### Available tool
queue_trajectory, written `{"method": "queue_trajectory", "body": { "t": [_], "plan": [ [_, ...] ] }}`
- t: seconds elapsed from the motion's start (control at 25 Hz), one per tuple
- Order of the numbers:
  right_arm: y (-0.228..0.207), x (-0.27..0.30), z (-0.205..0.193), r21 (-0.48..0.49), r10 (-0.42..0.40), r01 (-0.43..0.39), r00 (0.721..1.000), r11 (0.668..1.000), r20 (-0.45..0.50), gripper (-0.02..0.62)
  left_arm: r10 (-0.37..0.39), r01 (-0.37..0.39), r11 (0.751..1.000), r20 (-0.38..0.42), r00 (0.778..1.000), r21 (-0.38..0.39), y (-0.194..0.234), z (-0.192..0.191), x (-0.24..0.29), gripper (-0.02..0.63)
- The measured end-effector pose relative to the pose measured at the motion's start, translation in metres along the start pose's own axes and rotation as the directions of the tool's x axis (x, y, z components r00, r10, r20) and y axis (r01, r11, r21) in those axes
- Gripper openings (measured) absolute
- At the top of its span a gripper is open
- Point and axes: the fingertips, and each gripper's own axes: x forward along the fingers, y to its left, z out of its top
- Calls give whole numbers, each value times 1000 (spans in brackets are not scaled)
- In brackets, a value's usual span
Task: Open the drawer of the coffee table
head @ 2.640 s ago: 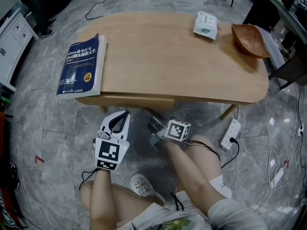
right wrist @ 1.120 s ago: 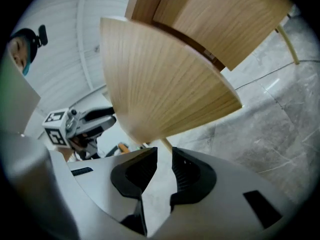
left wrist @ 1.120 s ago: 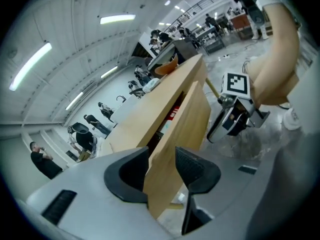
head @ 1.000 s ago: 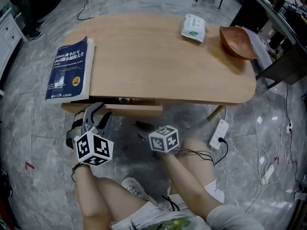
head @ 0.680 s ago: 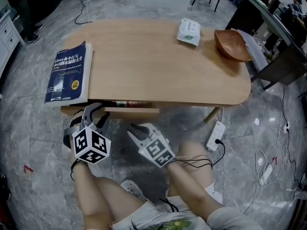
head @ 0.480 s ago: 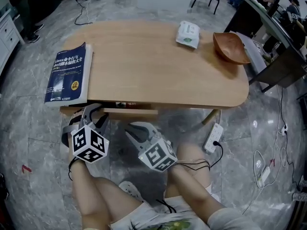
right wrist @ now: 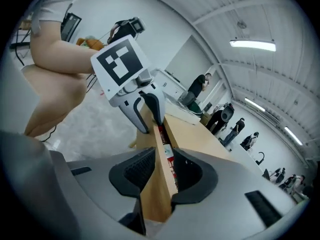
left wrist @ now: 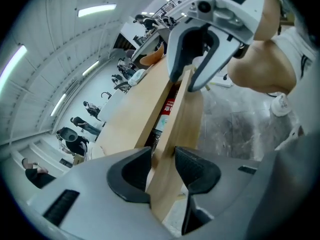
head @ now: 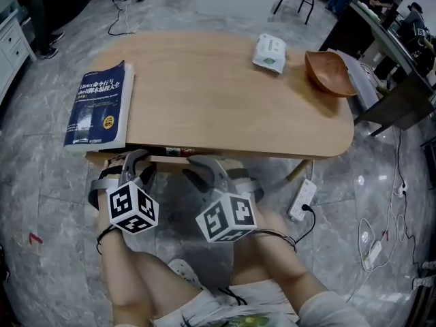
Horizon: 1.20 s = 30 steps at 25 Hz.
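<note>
The left gripper (left wrist: pixel 161 168) and right gripper (right wrist: pixel 162 173) each have their jaws clenched on the drawer front (head: pixel 182 159), which stands between them, slightly ajar beneath the surface (head: pixel 225 94). A good pull would be level and equal on both sides, so the drawer does not twist and jam.

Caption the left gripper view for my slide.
Left tongs and right tongs pinch the slightly open drawer front under the tabletop.

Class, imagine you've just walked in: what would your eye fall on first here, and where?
The left claw and right claw both clamp the drawer front under the near edge of the coffee table. On top, a blue book lies at the left end, a wooden bowl at the far right.
</note>
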Motion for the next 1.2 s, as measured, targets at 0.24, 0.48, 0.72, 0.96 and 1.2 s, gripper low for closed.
{"method": "queue_trajectory", "body": {
  "t": [0.24,0.48,0.72,0.96,1.2],
  "plan": [
    [5,22,-3,-59,70,-79,988,995,-135,112,12,-12,1000,23,1000,-4,1,0,0,155],
    [10,37,-13,-37,99,-110,971,993,-216,112,12,-10,999,54,998,-31,0,2,1,156],
    [11,40,-13,-10,93,-98,972,995,-217,110,27,-26,999,49,998,-24,0,1,0,155],
    [11,38,-13,-40,79,-87,982,995,-170,110,26,-25,999,30,999,-48,0,3,1,155],
    [17,37,-12,-3,111,-113,979,994,-173,100,8,3,992,80,997,-129,-5,1,-5,153]
  ]
}}
